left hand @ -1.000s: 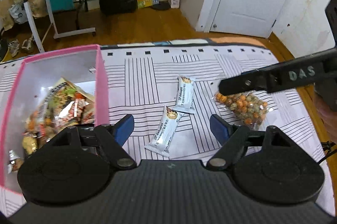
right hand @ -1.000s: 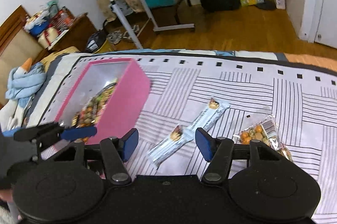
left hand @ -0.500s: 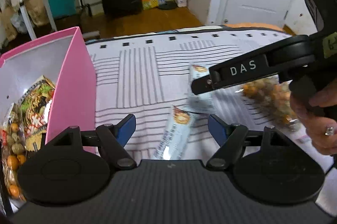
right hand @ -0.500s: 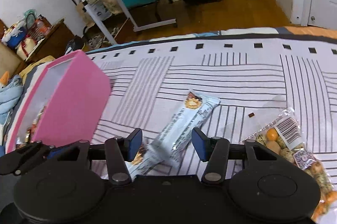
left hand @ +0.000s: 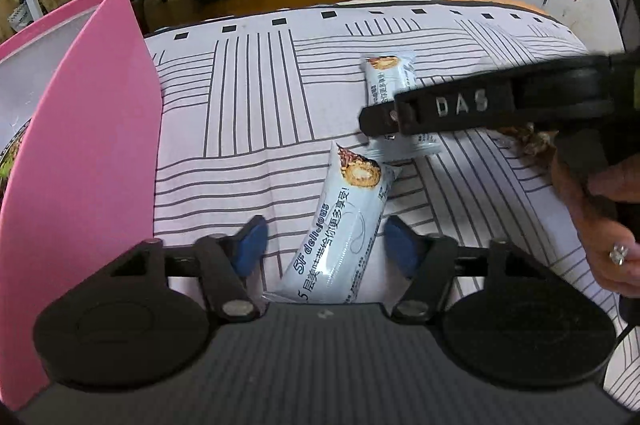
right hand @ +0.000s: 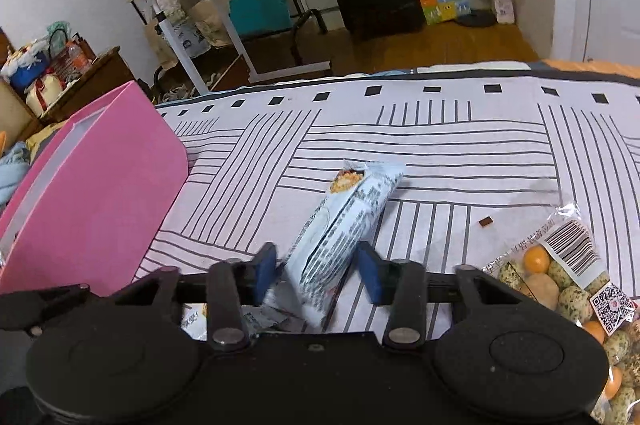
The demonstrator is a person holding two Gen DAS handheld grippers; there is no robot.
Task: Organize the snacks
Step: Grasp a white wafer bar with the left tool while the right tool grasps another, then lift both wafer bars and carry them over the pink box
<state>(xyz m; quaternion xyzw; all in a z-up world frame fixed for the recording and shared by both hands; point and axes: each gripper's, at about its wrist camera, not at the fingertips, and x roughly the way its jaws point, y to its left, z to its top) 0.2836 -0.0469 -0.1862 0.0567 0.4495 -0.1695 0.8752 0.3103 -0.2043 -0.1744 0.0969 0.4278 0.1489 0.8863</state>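
Snacks lie on a striped bedspread [left hand: 260, 97], and each pair of tongs has come down over its own pale blue wafer bar. Between the blue pads of the left tongs [left hand: 325, 245] lies the near wafer bar [left hand: 340, 225], running lengthwise away from them. These jaws have just been closing, yet they stand spread, with bare cloth showing between the left pad and the wrapper. The right tongs [right hand: 317, 267] straddle the far wafer bar [right hand: 344, 225], which points ahead and a little to their right. Their jaws have also just been closing, and the pads now sit just beside the wrapper on both sides. Whether they already pinch it I cannot tell. Seen from the left tongs, one black finger of the right tongs crosses over that far bar, ahead and to the right, with the right hand [left hand: 600, 225] behind it. A pink box [left hand: 80, 145] stands close on the left of both tongs. A clear bag of coated nuts [right hand: 560, 281] lies just to the right of the right tongs.
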